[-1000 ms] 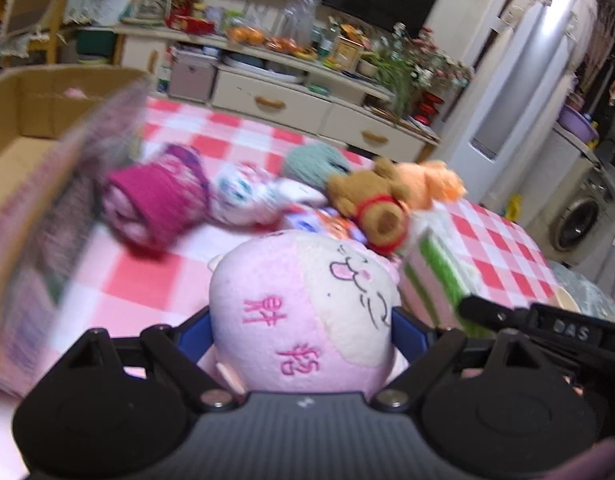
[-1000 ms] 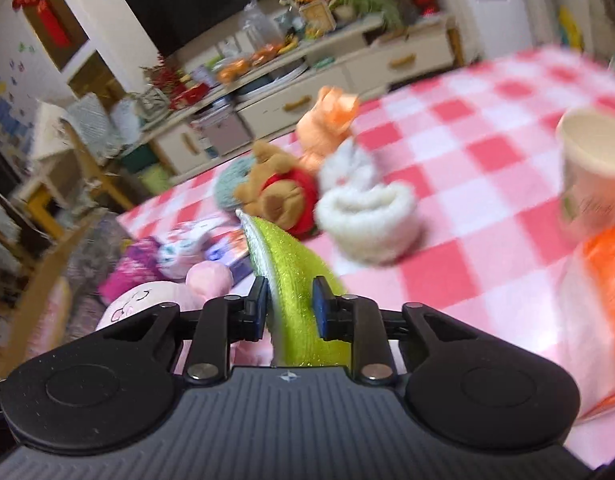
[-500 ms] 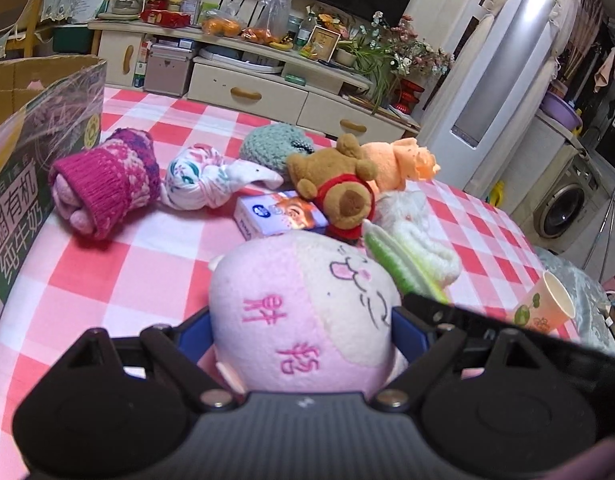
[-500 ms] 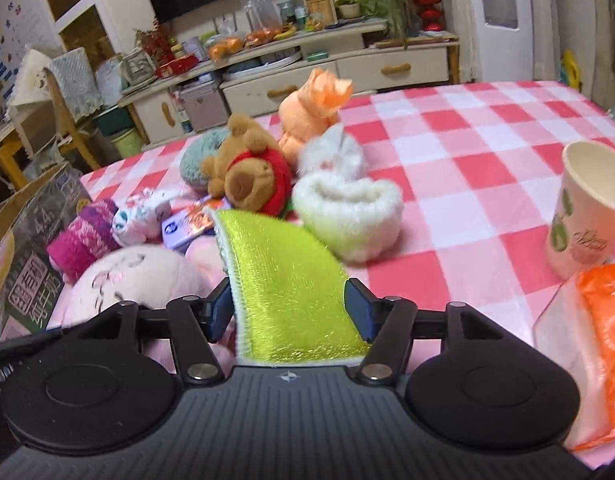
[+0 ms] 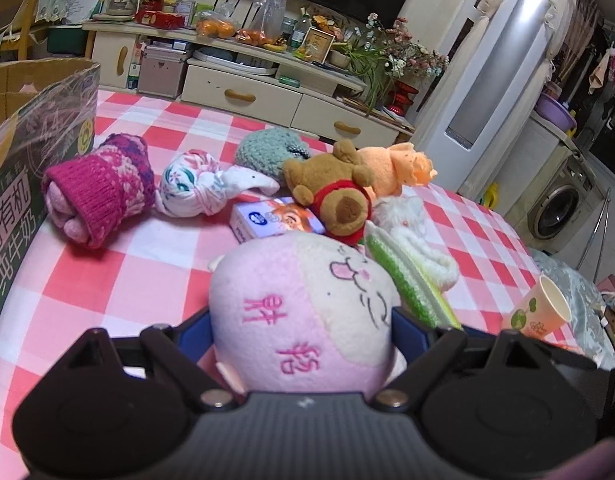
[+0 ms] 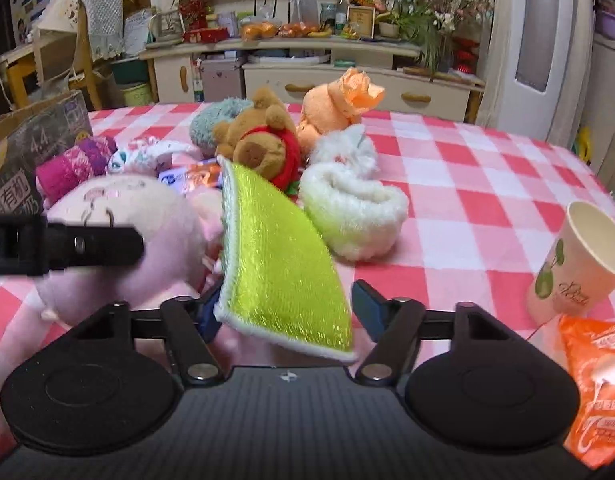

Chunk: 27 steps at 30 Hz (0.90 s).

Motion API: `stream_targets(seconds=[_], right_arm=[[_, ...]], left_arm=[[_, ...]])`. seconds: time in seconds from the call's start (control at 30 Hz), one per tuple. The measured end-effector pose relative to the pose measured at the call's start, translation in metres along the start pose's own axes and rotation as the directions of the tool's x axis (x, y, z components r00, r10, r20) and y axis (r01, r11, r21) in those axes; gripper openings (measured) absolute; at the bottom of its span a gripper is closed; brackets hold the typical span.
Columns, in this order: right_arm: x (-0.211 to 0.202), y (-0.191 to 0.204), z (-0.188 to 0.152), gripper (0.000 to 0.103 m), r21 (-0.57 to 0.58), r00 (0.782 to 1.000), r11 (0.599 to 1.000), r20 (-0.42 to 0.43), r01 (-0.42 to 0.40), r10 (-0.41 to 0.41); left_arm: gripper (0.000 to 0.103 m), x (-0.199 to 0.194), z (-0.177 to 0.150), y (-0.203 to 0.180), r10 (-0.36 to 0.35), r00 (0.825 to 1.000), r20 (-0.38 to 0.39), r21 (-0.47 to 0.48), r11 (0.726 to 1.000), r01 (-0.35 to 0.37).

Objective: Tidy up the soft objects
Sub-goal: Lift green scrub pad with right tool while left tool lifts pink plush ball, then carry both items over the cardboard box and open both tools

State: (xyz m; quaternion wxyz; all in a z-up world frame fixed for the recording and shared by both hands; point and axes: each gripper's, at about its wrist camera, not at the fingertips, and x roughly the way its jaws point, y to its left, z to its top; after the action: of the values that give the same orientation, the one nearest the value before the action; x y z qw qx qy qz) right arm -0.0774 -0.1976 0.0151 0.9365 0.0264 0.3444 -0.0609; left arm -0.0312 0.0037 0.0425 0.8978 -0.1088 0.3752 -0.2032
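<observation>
My left gripper (image 5: 301, 328) is shut on a round pink plush pig (image 5: 299, 300) with embroidered pink characters, held just above the checked tablecloth. The pig also shows at the left of the right wrist view (image 6: 127, 208), with a black left finger (image 6: 67, 246) across it. My right gripper (image 6: 287, 304) has its jaws opening. A yellow-green sponge cloth (image 6: 275, 256) lies tilted between them, leaning on the pig, and the right pad stands clear of it. From the left wrist the sponge cloth (image 5: 403, 280) appears edge-on beside the pig.
Beyond lie a magenta knitted roll (image 5: 99, 196), a patterned white sock (image 5: 199, 188), a teal knit (image 5: 267, 152), a brown bear (image 5: 335, 196), an orange plush (image 5: 391, 168), a fluffy white piece (image 6: 351, 208) and a tissue packet (image 5: 275, 220). A cardboard box (image 5: 27, 140) stands left. A paper cup (image 6: 579, 256) and orange packet (image 6: 595, 380) sit right.
The right jaws have gone from a tight edge-on grip on the green sponge cloth to wide apart, and the cloth has tipped flat between them. The left gripper still holds the pig.
</observation>
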Motion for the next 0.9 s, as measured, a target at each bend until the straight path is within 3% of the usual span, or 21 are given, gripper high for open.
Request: stream_targets(seconds=[0.03, 0.13, 0.37, 0.63, 0.9], right_arm=[[-0.001, 0.001, 0.001, 0.076, -0.003, 1.0, 1.0, 0.01, 0.009, -0.009], [0.001, 0.006, 0.003, 0.047, -0.043, 0.999, 0.998, 0.032, 0.037, -0.035], [-0.011, 0.01, 0.009, 0.027, -0.042, 0.997, 0.998, 0.059, 0.048, -0.045], [-0.037, 0.008, 0.026, 0.024, 0.035, 0.993, 0.999, 0.115, 0.006, -0.01], [-0.059, 0.021, 0.063, 0.024, 0.104, 0.974, 0.984, 0.193, -0.144, 0.122]], left_arm=[[0.09, 0.0, 0.0, -0.001, -0.003, 1.0, -0.001, 0.003, 1.0, 0.003], [0.09, 0.001, -0.001, -0.001, -0.001, 1.0, -0.003, 0.008, 1.0, 0.001], [0.089, -0.007, 0.002, 0.001, -0.012, 1.0, 0.01, 0.008, 1.0, 0.012], [0.089, -0.031, 0.017, 0.006, -0.026, 0.998, 0.06, 0.0, 1.0, 0.026], [0.089, -0.068, 0.044, 0.023, -0.004, 0.99, 0.141, -0.003, 1.0, 0.004]])
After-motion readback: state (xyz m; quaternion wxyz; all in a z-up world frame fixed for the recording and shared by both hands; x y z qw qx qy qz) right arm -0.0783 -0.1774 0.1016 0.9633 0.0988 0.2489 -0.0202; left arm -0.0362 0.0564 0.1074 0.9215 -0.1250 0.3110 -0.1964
